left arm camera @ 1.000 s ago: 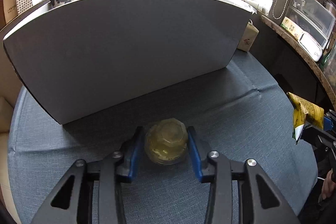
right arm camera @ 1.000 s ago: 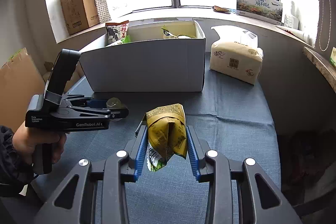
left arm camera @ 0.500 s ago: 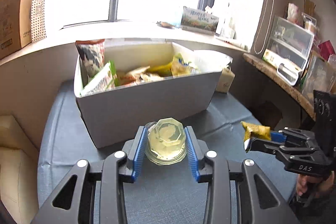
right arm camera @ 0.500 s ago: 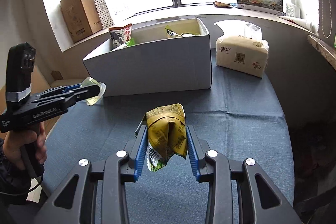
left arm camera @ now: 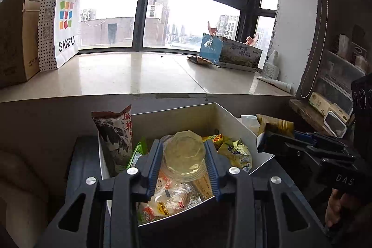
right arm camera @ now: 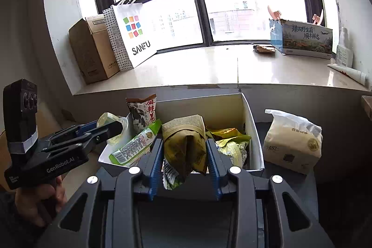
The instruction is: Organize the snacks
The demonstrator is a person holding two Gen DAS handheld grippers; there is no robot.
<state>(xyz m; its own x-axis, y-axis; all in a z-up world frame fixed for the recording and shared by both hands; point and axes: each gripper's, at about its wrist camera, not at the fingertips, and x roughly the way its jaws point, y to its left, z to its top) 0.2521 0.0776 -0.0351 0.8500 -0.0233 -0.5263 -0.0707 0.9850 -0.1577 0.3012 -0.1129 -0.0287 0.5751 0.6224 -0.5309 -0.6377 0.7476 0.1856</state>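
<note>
My left gripper [left arm camera: 184,155] is shut on a clear jelly cup [left arm camera: 183,155] and holds it in the air over the open white snack box [left arm camera: 234,117]. My right gripper [right arm camera: 184,152] is shut on a yellow-green snack packet [right arm camera: 186,143], raised in front of the same box [right arm camera: 252,129]. The left gripper [right arm camera: 111,129] with the cup [right arm camera: 109,119] shows at the left of the right wrist view, at the box's left end. In the left wrist view the right gripper [left arm camera: 262,141] with its packet [left arm camera: 276,124] hovers by the box's right wall. Several snack bags fill the box.
A tissue pack [right arm camera: 293,143] stands on the blue cloth right of the box. Behind the box runs a wide window sill with a white paper bag [left arm camera: 61,22], a cardboard carton [right arm camera: 93,48] and a printed box [left arm camera: 232,52]. Shelves [left arm camera: 337,94] stand at the right.
Both grippers have risen and moved toward the box with their loads. The box's inside has come into view from above; the jelly cup left the table.
</note>
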